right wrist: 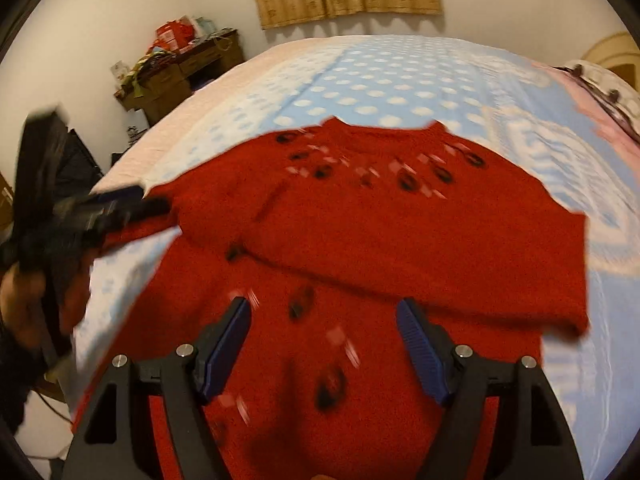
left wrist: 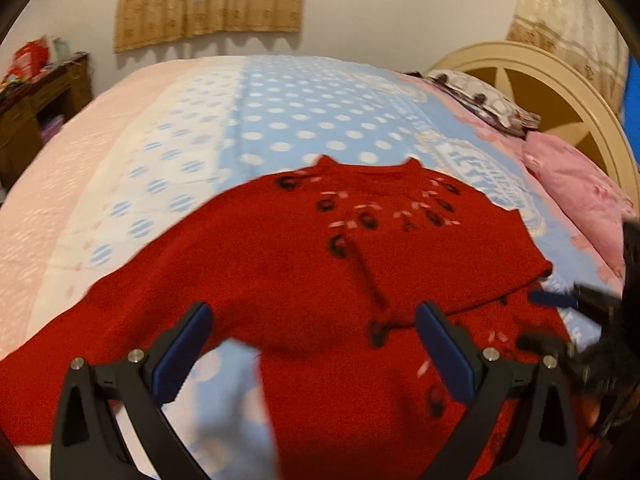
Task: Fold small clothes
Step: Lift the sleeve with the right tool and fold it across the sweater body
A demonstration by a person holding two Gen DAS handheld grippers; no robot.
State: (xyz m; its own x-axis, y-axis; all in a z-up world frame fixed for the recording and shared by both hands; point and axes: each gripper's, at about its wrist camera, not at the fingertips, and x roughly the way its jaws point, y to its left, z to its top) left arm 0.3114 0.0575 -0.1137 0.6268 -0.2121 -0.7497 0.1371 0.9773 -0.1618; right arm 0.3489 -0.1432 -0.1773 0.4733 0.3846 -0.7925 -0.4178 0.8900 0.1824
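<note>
Left wrist view: red knitted sweater with black-and-white pattern (left wrist: 288, 248) lies on blue polka-dot bedspread (left wrist: 304, 116), one sleeve folded across its body. Left tool (left wrist: 316, 322) hangs over the sweater, blue-padded fingers spread wide, nothing between them. Right wrist view: right tool (right wrist: 324, 316) likewise gaping and empty above the lower sweater. Pink pillow (left wrist: 576, 188) near cream headboard (left wrist: 560, 80). Motion blur throughout.
</note>
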